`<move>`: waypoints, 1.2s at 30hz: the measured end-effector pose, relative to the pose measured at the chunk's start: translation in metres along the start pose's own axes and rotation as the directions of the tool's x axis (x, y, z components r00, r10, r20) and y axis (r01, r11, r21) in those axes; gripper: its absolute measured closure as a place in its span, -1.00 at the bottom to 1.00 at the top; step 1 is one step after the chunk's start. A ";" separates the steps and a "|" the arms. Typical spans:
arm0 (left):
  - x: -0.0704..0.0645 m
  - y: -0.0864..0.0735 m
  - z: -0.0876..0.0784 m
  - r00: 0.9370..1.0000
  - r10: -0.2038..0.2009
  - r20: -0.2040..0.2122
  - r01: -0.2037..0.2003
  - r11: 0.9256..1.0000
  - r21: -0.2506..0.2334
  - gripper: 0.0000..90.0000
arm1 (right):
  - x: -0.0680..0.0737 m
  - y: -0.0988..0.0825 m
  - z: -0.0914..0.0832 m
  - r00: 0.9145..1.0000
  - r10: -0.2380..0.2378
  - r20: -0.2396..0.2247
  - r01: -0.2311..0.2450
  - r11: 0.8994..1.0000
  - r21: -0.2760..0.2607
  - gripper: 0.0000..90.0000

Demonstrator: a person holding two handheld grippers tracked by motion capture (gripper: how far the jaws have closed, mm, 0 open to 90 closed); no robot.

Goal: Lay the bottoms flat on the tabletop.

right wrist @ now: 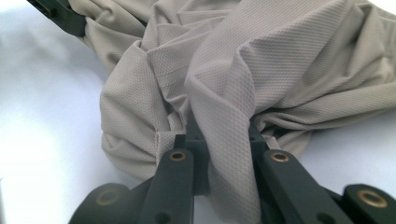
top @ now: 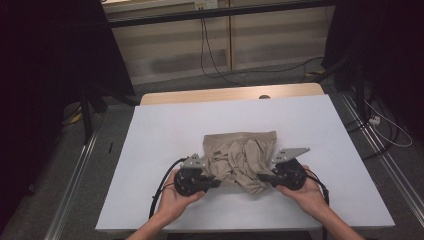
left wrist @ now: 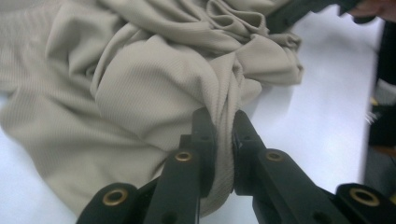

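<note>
On the near half of the white table [top: 150, 130], a crumpled beige garment [top: 240, 157] lies bunched. At its left edge the left gripper [top: 216, 183] is clamped on a fold of cloth; at its right edge the right gripper [top: 261, 177] pinches another fold.

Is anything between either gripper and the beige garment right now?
Nothing visible. The left gripper and the right gripper each already have a fold of the beige garment pinched between their fingers, with only bare white table around the cloth.
</note>
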State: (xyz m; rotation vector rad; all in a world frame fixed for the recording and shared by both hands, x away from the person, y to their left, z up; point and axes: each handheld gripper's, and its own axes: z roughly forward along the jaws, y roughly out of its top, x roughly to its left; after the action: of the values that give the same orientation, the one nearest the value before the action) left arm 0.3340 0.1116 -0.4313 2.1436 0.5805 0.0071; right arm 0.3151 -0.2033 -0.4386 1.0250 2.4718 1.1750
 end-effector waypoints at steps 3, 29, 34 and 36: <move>0.001 -0.005 -0.003 0.999 -0.029 -0.037 0.028 0.999 -0.028 0.45 | 0.008 -0.008 -0.008 0.999 0.001 0.033 0.000 1.000 -0.023 0.24; 0.080 0.015 0.018 0.948 -0.104 -0.301 0.106 0.994 -0.011 -0.03 | -0.001 0.025 0.043 0.998 -0.058 0.009 0.058 0.996 0.071 0.81; 0.075 0.011 0.034 0.945 -0.055 -0.321 0.078 0.995 0.059 -0.09 | 0.013 0.010 0.028 0.997 -0.074 -0.031 0.076 0.995 0.070 0.80; 0.070 0.011 0.035 0.946 -0.030 -0.323 0.053 0.997 0.064 0.07 | 0.013 0.005 0.025 0.998 -0.061 -0.021 0.062 0.997 0.051 0.76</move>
State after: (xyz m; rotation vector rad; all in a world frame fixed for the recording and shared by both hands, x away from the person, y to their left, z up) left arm 0.4077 0.1075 -0.4588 2.2150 0.8258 0.3240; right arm 0.3199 -0.1773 -0.4500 0.9476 2.5422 1.1127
